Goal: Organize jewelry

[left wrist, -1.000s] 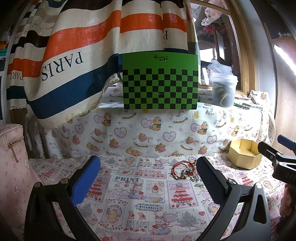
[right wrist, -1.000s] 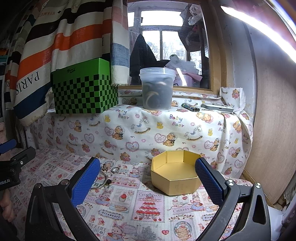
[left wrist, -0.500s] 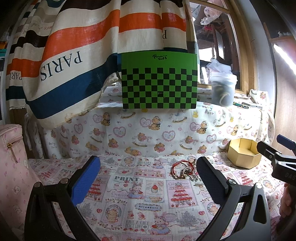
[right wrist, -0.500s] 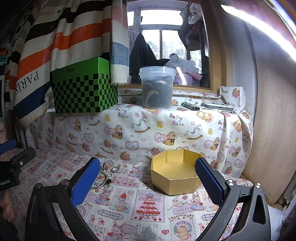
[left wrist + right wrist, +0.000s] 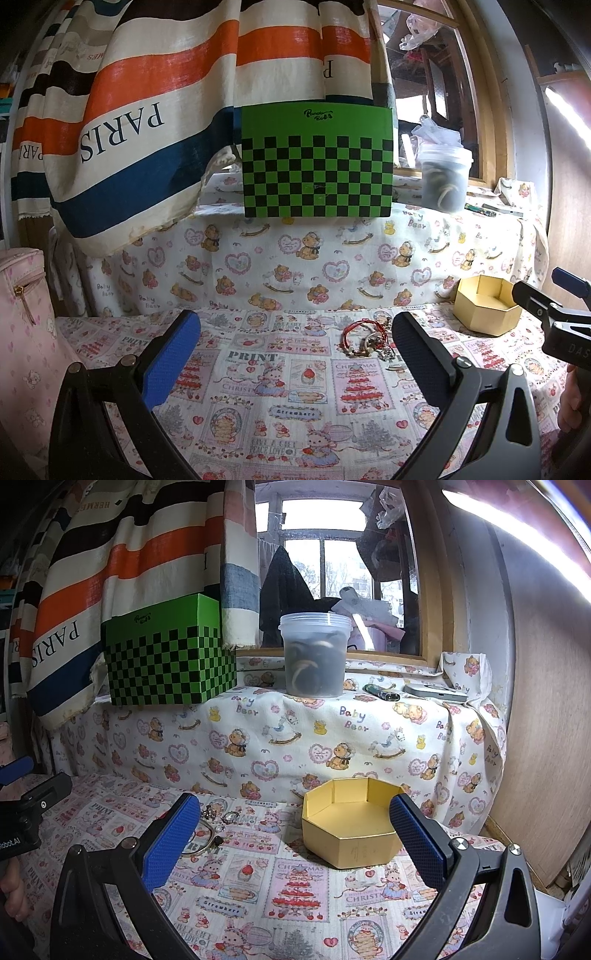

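A small heap of jewelry (image 5: pixel 369 339) with a red cord bracelet (image 5: pixel 360 326) lies on the printed cloth, just left of my left gripper's right finger. In the right wrist view the jewelry (image 5: pixel 218 821) shows beside the left finger, partly hidden by it. An open, empty yellow hexagonal box (image 5: pixel 351 827) stands on the cloth between the right gripper's fingers; it also shows in the left wrist view (image 5: pixel 485 308). My left gripper (image 5: pixel 295 354) is open and empty above the cloth. My right gripper (image 5: pixel 293 840) is open and empty in front of the box.
A green checkered box (image 5: pixel 316 160) and a lidded plastic tub (image 5: pixel 314 653) stand on the cloth-covered ledge behind. A striped curtain (image 5: pixel 147 92) hangs at the left. A pink bag (image 5: pixel 22 317) stands at the far left. A wooden panel (image 5: pixel 546 738) bounds the right.
The left wrist view has drifted slightly, so the jewelry and box sit a little lower and farther left. Both grippers stay open; the right hardly moves.
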